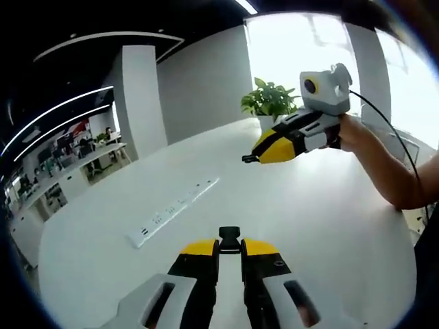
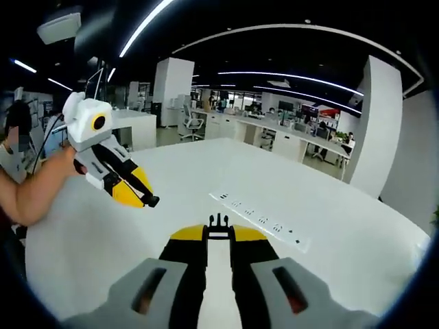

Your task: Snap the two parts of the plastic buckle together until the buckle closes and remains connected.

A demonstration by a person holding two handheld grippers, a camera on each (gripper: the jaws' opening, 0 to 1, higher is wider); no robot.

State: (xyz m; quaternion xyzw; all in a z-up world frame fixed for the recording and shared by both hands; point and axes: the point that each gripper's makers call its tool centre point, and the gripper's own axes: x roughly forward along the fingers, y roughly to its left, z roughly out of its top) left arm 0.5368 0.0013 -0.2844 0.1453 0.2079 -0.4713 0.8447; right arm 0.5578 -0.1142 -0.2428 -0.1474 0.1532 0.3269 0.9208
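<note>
**Above white table: both buckle halves held, well apart**

Between left gripper [image 1: 230, 248] tips, pinched narrow: socket half [image 1: 230, 236]. Right gripper [image 2: 218, 233] clamped likewise on pronged half [image 2: 218, 221]. Risk: skewed meeting, prongs jamming or slipping out of thin grip. Around: open table [image 1: 329, 205], power strip [image 1: 171, 211] near, far edge and plant [image 1: 269, 101] well apart.

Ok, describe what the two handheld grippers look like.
Both match: the left gripper and the right gripper have black jaws with yellow tips on light grey bodies. A black cable trails from the right one. The arms holding them show no sleeves.
</note>
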